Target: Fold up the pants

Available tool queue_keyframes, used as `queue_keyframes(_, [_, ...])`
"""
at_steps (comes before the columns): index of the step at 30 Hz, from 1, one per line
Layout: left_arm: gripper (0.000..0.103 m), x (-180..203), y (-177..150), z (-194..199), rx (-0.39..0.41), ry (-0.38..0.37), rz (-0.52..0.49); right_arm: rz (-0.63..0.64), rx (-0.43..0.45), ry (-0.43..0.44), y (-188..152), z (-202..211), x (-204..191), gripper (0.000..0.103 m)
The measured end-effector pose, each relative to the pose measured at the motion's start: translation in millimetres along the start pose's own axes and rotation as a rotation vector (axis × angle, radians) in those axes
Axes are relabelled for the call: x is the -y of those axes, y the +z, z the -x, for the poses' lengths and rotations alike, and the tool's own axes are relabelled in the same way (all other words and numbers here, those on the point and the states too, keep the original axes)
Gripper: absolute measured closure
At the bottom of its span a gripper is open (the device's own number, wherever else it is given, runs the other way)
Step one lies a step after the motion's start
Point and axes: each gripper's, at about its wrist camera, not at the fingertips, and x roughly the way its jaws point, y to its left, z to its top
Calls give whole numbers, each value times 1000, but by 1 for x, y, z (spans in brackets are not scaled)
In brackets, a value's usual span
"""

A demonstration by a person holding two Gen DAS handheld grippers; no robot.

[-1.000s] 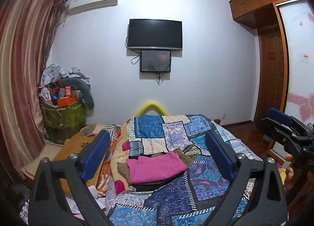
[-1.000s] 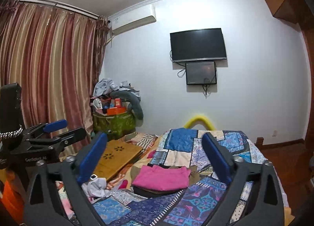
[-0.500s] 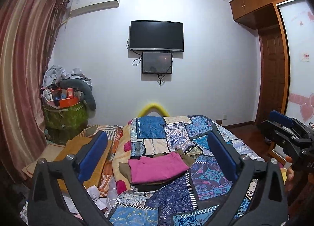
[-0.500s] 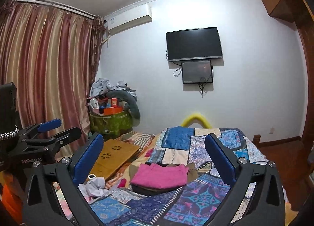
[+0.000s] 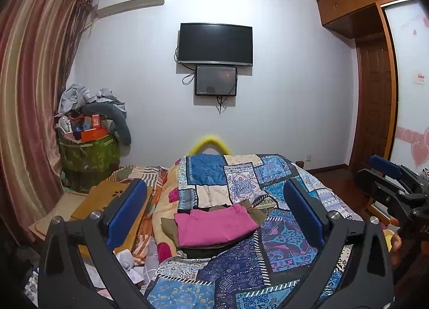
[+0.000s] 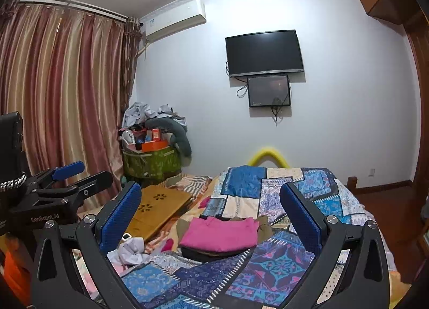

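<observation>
Folded pink pants (image 5: 214,224) lie on top of a small stack of folded dark and olive garments (image 5: 206,251) on the patchwork quilt (image 5: 284,239); they also show in the right wrist view (image 6: 221,234). My left gripper (image 5: 214,209) is open and empty, held above the bed short of the stack. My right gripper (image 6: 210,211) is open and empty, also short of the stack. The right gripper shows at the right edge of the left wrist view (image 5: 388,177), the left gripper at the left edge of the right wrist view (image 6: 67,175).
A wooden lap desk (image 6: 158,205) and loose crumpled clothes (image 6: 131,250) lie left of the quilt. A green bin piled with boxes and clothes (image 6: 151,158) stands by the curtain. A TV (image 5: 215,43) hangs on the far wall. A wardrobe (image 5: 375,99) is at the right.
Both grippers have tilted slightly, so the bed and stack sit a little lower in view. Both stay open and empty. The stack has not moved.
</observation>
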Motion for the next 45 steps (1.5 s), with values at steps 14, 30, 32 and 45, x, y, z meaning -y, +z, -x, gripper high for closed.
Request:
queue_keyframes(14, [0,1,0,-6,-1,-8,-6,-7,-13,-6,0,3,2,0])
queue_keyframes(30, [0,5,-2,-2,9,-31,-24,-18,-15,-16,-1,4,5,0])
queue_keyframes(32, [0,6,-3,-3,5,-36,-24,-18,-14,-16,-1,4,5,0])
queue_keyframes(45, [0,9,-3,-3,-6,-63,-40,-25,-13,-30,-2,4,8,0])
